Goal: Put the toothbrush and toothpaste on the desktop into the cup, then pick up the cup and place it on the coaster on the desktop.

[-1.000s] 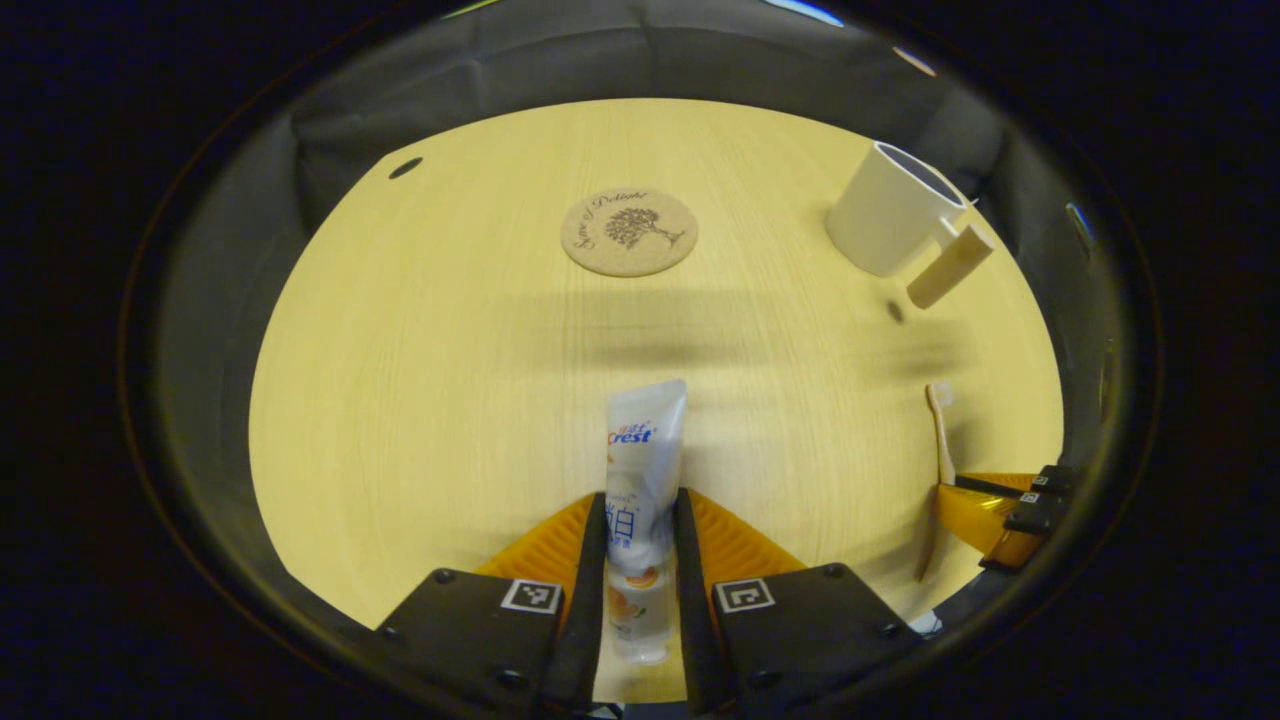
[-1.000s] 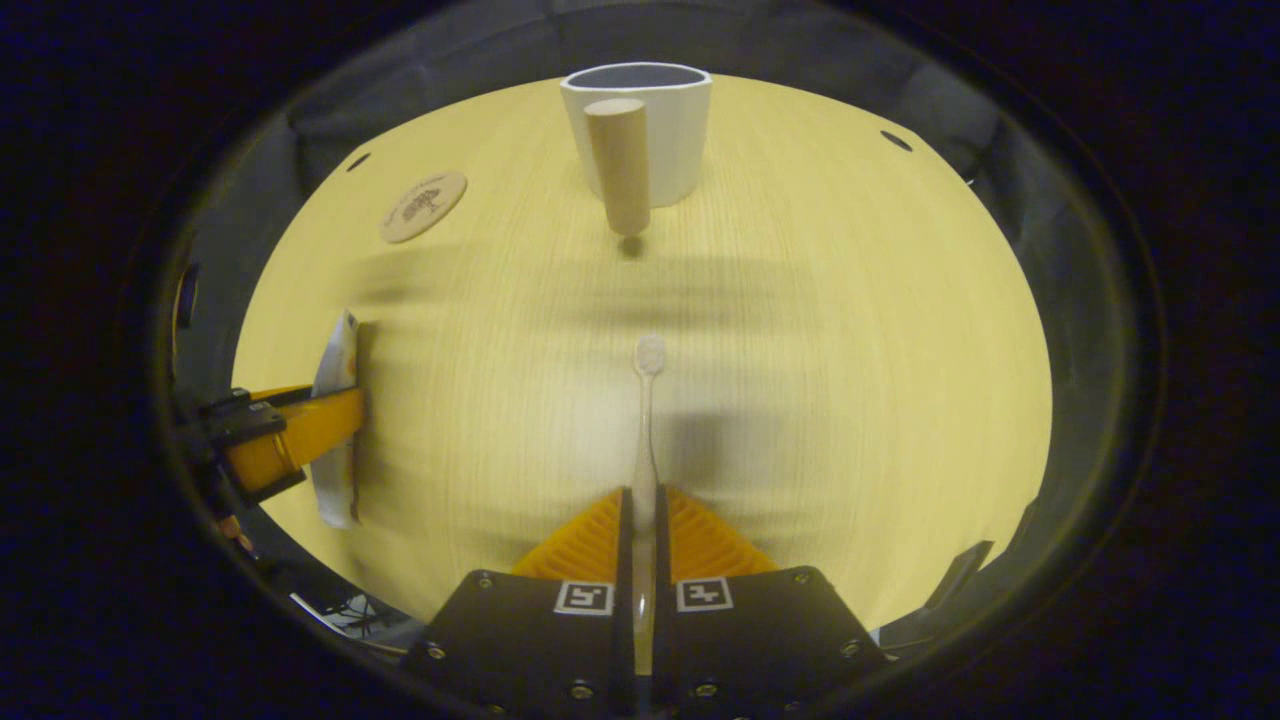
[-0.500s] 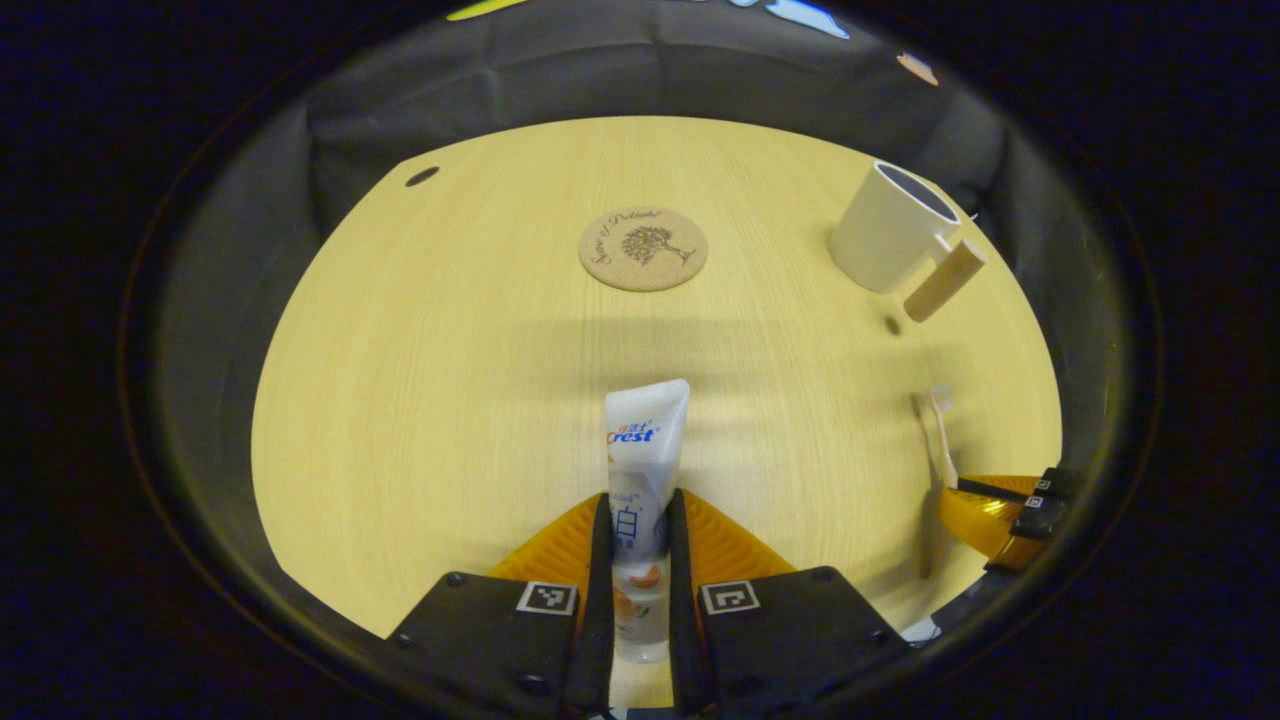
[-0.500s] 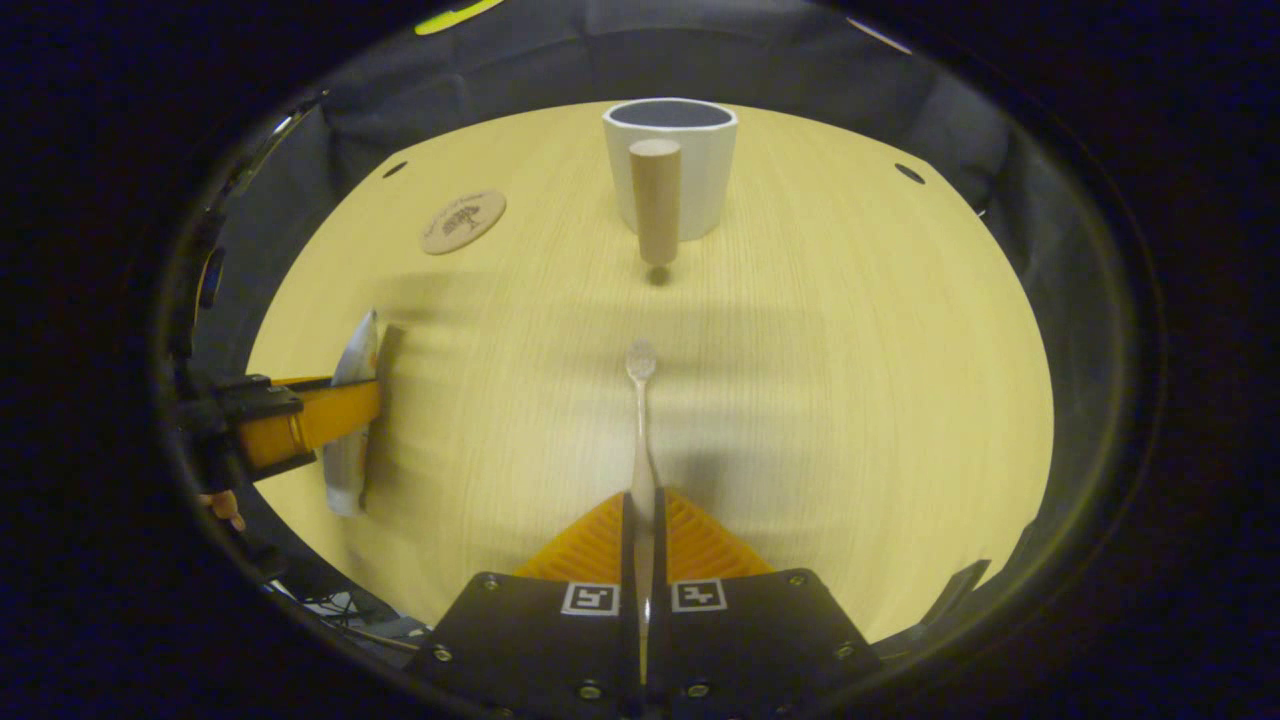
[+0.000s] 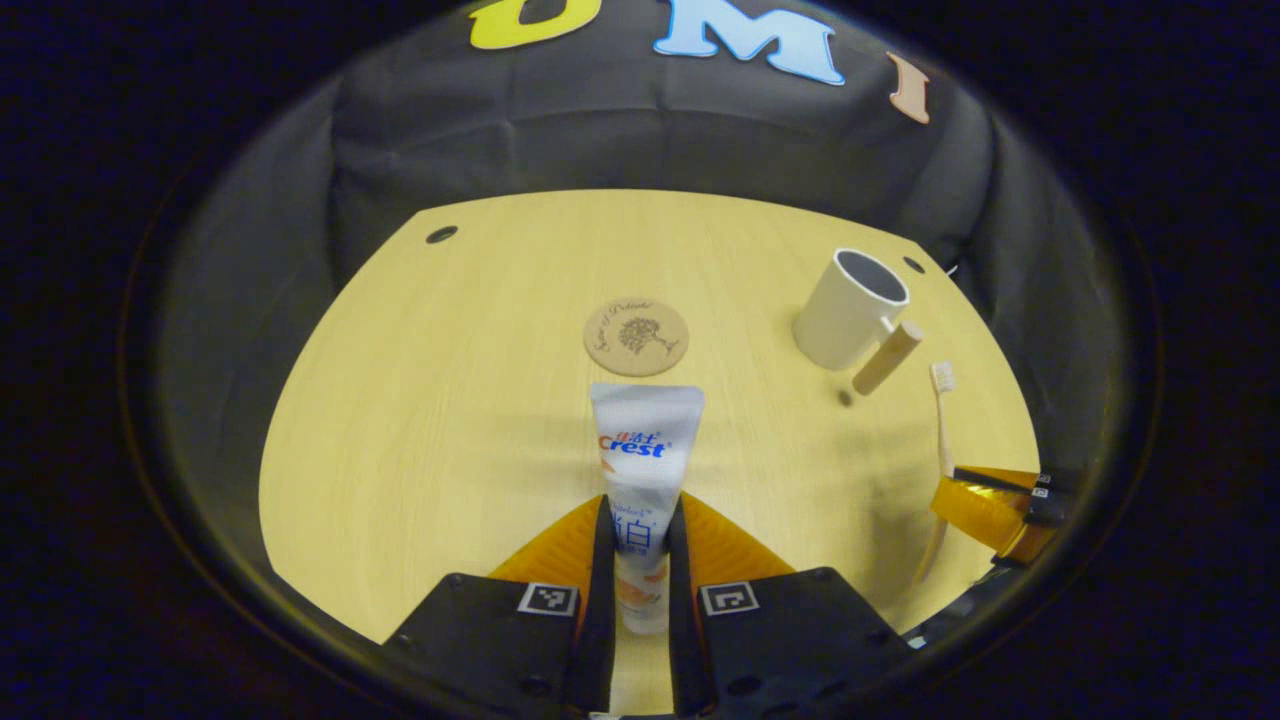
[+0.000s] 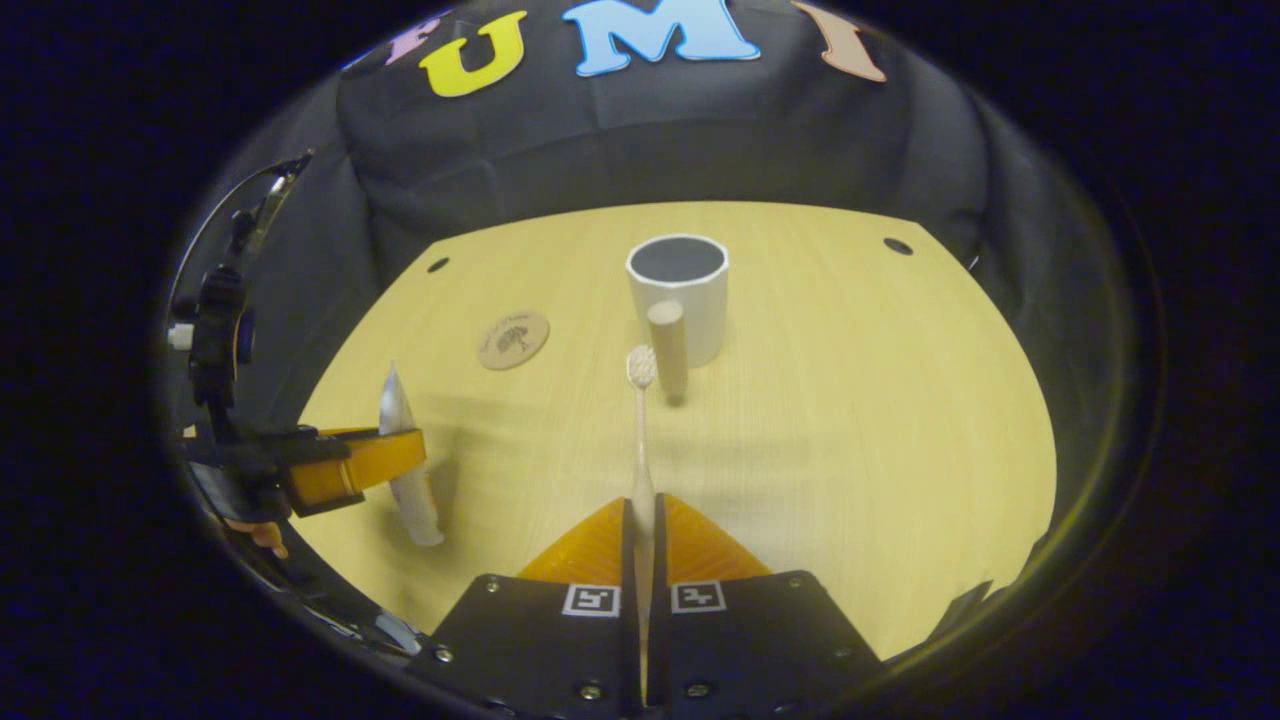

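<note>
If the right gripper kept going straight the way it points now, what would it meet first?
Probably the white cup's wooden handle, with the white cup right behind; the held toothbrush would touch first. Depth is uncertain.

This is looking like a staged recording booth rather than a lived-in room — a pale wood-grain desktop is filling the middle of both views, and a creased black cloth wall is hanging right behind it across the top of each frame. The desktop is carrying round cable holes near its far corners, as on an office desk, while the few things standing on it are bathroom and tea-table items — a white cup at centre in the right gripper view and a cork coaster at centre in the left gripper view. At the left edge of the right gripper view, a dark clamp-like fixture on a thin curved arm is standing against the cloth.
</note>
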A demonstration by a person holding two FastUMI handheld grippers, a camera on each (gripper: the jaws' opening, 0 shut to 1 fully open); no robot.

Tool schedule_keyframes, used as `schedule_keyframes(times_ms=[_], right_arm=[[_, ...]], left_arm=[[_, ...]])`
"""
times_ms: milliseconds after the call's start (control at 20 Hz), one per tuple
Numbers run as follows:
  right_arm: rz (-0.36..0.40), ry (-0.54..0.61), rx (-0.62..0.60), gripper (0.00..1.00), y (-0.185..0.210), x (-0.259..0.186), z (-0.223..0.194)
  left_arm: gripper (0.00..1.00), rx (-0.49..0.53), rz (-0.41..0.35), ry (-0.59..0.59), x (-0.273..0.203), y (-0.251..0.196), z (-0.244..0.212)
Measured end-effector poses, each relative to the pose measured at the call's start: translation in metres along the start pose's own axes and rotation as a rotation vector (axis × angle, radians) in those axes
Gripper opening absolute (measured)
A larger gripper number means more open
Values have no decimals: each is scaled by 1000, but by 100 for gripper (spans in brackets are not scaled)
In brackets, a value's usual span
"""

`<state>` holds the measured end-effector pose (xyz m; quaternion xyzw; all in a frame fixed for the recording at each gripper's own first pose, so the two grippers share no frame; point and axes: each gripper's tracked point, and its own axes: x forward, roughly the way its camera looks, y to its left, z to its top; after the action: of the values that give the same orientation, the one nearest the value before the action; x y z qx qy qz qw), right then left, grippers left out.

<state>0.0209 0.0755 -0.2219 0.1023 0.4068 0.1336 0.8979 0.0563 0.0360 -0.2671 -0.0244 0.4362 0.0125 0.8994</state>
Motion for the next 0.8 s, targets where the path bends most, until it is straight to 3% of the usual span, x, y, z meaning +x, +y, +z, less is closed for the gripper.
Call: schedule_keyframes(times_ms=[350, 800], right_arm=[[41, -233, -63, 4, 9, -14, 56], [14, -418, -77, 4, -4, -17, 140]], left_arm=[[30, -6, -43, -155, -21, -21, 45], [30, -23, -42, -339, -40, -21, 107]])
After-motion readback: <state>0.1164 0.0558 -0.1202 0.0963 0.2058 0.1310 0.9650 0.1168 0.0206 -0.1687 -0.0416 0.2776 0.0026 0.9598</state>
